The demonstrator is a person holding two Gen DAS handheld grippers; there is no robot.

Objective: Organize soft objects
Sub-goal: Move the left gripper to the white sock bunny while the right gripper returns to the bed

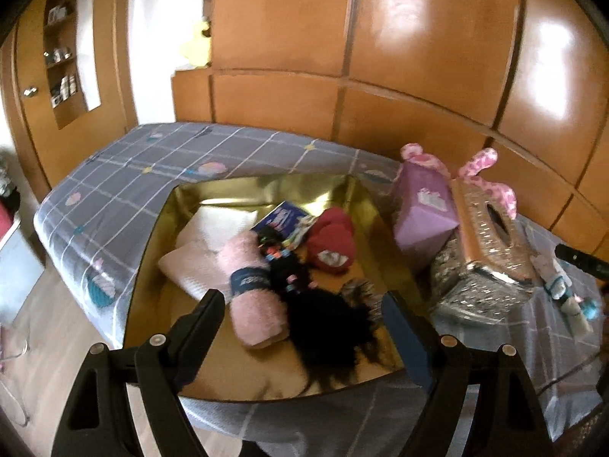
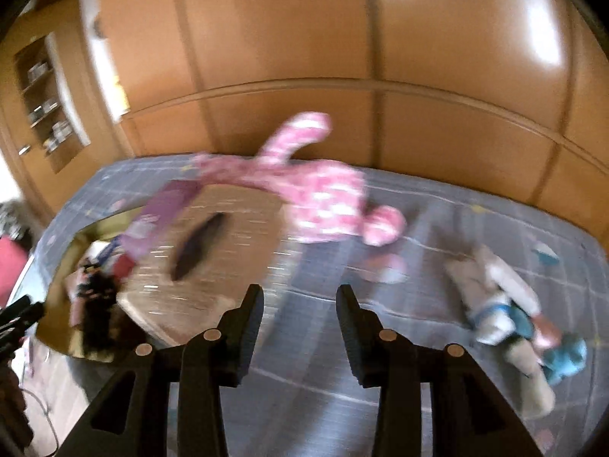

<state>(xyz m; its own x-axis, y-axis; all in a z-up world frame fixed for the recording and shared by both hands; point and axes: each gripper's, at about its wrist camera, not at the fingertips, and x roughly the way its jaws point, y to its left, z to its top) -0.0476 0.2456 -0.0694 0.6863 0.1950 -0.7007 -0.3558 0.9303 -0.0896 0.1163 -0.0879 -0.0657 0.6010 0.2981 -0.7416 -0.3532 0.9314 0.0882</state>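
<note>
A gold box (image 1: 182,198) sits on the bed and holds a rolled pink towel (image 1: 251,289), white folded cloths (image 1: 213,228), a red soft item (image 1: 331,243), a blue packet (image 1: 281,219) and a black fuzzy item (image 1: 323,327). My left gripper (image 1: 304,327) is open and empty above the box's near side. My right gripper (image 2: 300,327) is open and empty above the bedsheet. A pink patterned plush (image 2: 323,194) lies ahead of it by the wall, and a doll in white and blue (image 2: 510,304) lies to its right. The gold box (image 2: 61,266) shows at its left.
A purple carton (image 1: 422,209) and a glittery tissue box (image 1: 487,247) stand right of the gold box; the tissue box (image 2: 220,251) is left of my right gripper. Wooden wardrobe panels (image 1: 380,57) back the bed. The bed edge and floor (image 1: 45,342) lie at left.
</note>
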